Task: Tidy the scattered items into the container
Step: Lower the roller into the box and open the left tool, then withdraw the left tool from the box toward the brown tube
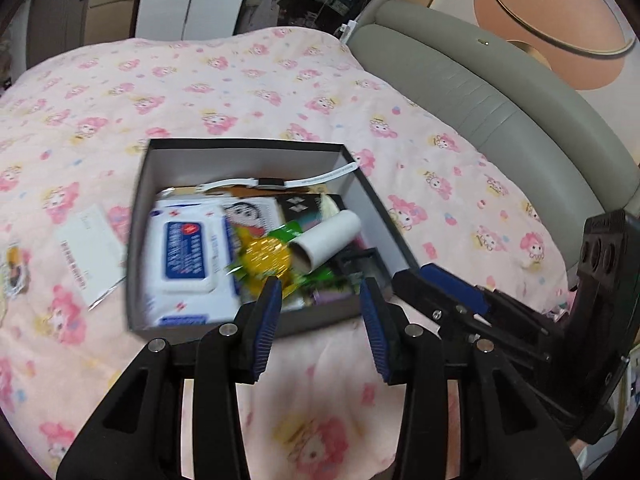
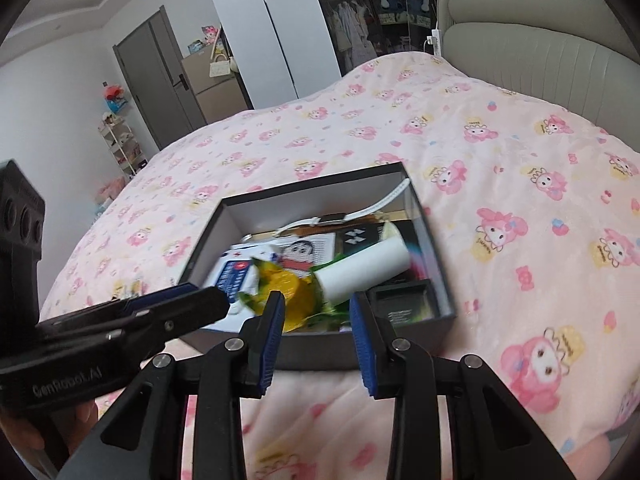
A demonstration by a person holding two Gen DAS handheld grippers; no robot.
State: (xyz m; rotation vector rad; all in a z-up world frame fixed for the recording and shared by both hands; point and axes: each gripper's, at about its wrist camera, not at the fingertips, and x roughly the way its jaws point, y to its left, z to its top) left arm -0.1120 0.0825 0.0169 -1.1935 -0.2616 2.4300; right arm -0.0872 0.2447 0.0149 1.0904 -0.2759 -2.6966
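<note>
Box nearly full on the bed, one flat card lying outside it

Left wrist view: the grey box [image 1: 256, 240] sits mid-frame on the pink blanket [image 1: 240, 92], holding a soft wipes pack [image 1: 188, 256], a crinkly yellow-green wrapper [image 1: 268, 260], a light cardboard tube [image 1: 324, 240] and a white watch strap [image 1: 280, 182]. At middle left a thin white card [image 1: 90, 252] lies flat on the blanket just beside the box; it looks light, slippery and bendable, best pinched at an edge lifted off the soft fabric. The left gripper [image 1: 320, 292] has its fingers spread apart and empty.

Right wrist view: the box fills the centre, the tube uppermost. The right gripper [image 2: 316, 304] is likewise spread wide, holding nothing, over the near wall; the card is out of frame.
</note>
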